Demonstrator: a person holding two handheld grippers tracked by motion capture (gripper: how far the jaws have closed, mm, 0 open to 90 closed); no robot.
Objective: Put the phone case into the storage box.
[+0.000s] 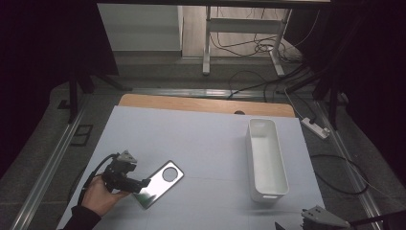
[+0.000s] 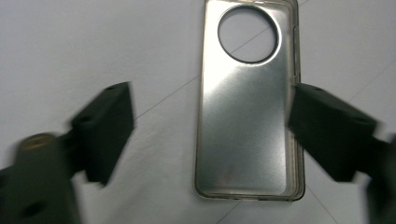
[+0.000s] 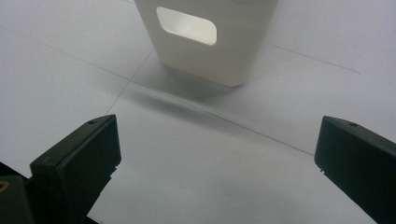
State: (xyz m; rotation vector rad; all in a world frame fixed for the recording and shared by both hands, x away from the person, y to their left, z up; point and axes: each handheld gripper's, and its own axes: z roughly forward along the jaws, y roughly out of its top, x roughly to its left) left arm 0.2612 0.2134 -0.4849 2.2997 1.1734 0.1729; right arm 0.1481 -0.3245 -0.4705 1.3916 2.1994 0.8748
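A clear phone case point(image 1: 162, 183) with a round camera hole lies flat on the white table sheet point(image 1: 201, 139) at the front left. A hand holds my left gripper point(image 1: 141, 184) at the case's near end. In the left gripper view the case point(image 2: 247, 116) lies between the spread jaws. The right jaw overlaps its edge and the left jaw stands well apart from it, so nothing is pinched. My right gripper point(image 3: 219, 135) is open over bare sheet, facing the short end of a white bin point(image 3: 210, 42). Its grey plate point(image 1: 323, 216) shows at the bottom right edge.
The long white bin point(image 1: 267, 158) stands empty on the right half of the sheet, its handle slot toward me. Bare wood of the table point(image 1: 206, 103) shows at the far edge. Cables and a power strip point(image 1: 316, 128) lie on the floor beyond.
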